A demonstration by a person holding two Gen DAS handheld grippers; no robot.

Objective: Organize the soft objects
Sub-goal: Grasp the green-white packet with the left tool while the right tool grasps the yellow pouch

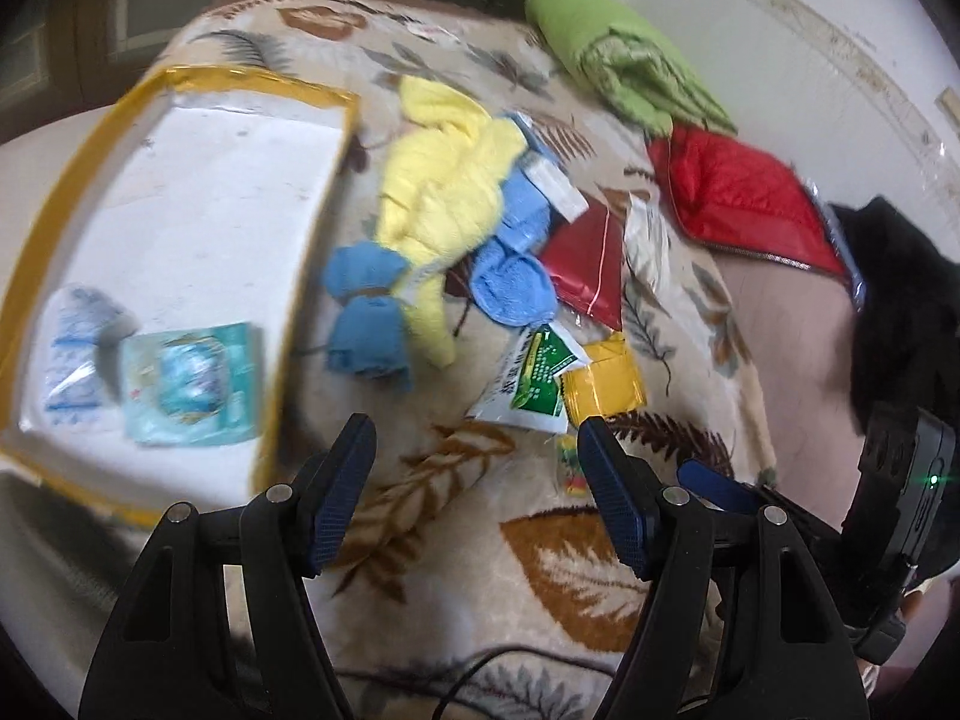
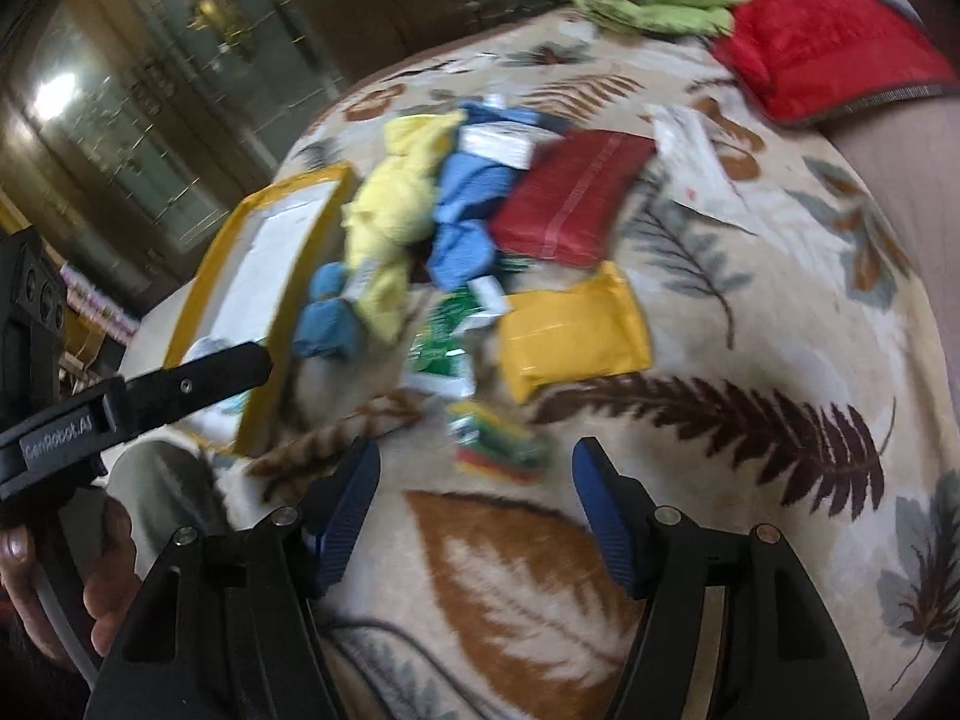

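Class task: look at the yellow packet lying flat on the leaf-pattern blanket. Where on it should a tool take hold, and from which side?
Probably the near edge of the yellow packet, approached low from the open right tool. It lies flat, so only an edge offers the fingers a pinch; the near edge is bare, while the green and white sachet crowds its left side.

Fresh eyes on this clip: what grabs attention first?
A bright heap of yellow cloth and blue cloths on the leaf-print blanket, just right of the yellow-rimmed box. Behind it lie a red cushion and green bedding. Both grippers are open, empty.
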